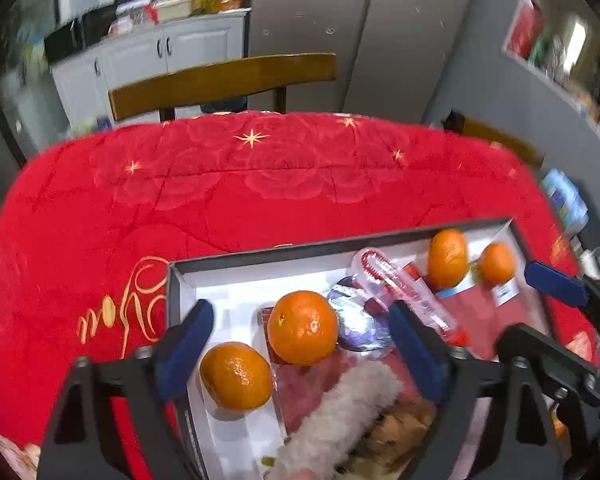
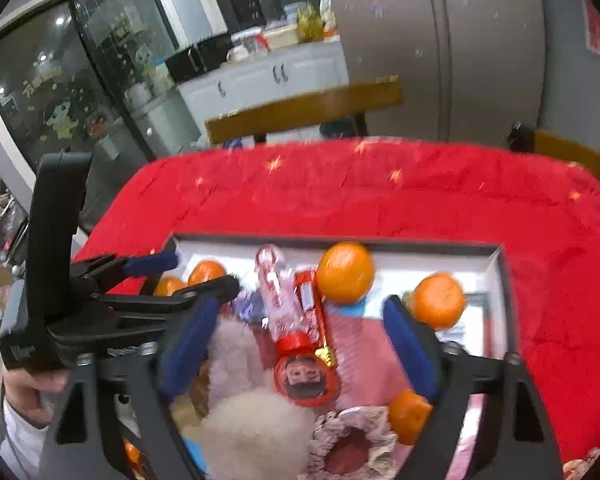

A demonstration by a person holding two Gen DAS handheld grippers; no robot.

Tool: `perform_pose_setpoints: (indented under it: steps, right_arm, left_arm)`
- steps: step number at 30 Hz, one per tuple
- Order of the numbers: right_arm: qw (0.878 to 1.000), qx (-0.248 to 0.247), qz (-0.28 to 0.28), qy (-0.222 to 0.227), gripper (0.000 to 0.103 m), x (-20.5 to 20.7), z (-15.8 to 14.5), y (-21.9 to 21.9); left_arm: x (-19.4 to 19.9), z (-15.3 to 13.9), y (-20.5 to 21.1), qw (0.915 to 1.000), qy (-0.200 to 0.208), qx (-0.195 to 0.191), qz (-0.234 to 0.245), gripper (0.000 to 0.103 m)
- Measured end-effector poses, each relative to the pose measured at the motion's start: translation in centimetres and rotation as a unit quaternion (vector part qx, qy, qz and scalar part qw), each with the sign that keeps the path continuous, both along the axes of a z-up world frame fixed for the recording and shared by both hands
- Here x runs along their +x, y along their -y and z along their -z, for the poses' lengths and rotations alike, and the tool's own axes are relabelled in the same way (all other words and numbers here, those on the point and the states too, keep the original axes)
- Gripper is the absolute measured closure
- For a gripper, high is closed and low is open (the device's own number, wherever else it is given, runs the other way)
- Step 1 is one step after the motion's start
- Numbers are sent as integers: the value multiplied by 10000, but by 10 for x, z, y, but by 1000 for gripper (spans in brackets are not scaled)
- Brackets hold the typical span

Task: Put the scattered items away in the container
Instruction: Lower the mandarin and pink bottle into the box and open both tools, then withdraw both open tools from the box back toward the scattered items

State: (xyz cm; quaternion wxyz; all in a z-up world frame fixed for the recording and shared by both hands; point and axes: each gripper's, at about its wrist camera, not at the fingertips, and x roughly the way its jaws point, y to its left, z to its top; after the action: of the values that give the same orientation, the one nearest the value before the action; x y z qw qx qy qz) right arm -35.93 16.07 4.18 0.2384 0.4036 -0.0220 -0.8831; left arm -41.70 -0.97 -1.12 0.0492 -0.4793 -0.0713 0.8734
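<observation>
A dark-rimmed white box (image 1: 300,250) sits on the red tablecloth (image 1: 220,200). My left gripper (image 1: 302,348) hangs open over its near left corner. An orange (image 1: 302,327) lies below, between the pads without touching them, and another orange (image 1: 236,376) lies beside it. My right gripper (image 2: 300,320) is open above the box (image 2: 340,240), over a clear tube (image 2: 276,292), a red round tin (image 2: 306,376) and a fluffy white item (image 2: 252,432). Oranges (image 2: 345,272) (image 2: 438,300) lie at the far side, free of the pads.
A wooden chair back (image 1: 220,80) stands behind the table's far edge, with a second chair (image 1: 500,140) at the right. A pink scrunchie (image 2: 352,444) and another orange (image 2: 410,414) lie near the box's front. A person's hand (image 2: 32,388) holds the left gripper (image 2: 200,270).
</observation>
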Motion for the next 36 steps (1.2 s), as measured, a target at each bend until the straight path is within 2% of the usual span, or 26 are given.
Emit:
perform_pose_setpoints:
  steps: [1,3,8,15,20,23,26,29,36]
  right_arm:
    - [9999,-73,24,-120,0,2,-5,-3]
    - [9994,-253,-174,-174,0,4,-14,-6]
    - [9975,-476,-376,-365,0,14,-27,-6]
    - [9916,-1072,-125,-712,0,17,-40,-17]
    - [9886,-1371,-308,-538,0,19,-53,-29]
    - [9914,-1132,-335,-573,0,30,-67,-33]
    - [9887,-1234,-230,-821,0,49,-86,-47]
    - [9873,-1333,-158,-849,0,67,-106,-61]
    - [9830,-1280,-53,-1315,0,119,-148,-81]
  left_arm:
    - [1,-3,6,9998,44,211,-28,0]
    - [2,-10,12,9992,-15,386,-57,0]
    - [9,-29,20,9990,-288,327,-122,0]
    - [11,-35,22,9990,-358,239,-133,0]
    - [22,-46,26,9984,-437,340,-123,0]
    - [38,-62,26,9974,-629,352,-90,0]
    - [59,-81,25,9957,-847,378,-63,0]
    - [86,-104,25,9928,-1104,458,-20,0]
    - [150,-160,15,9857,-1651,317,110,0]
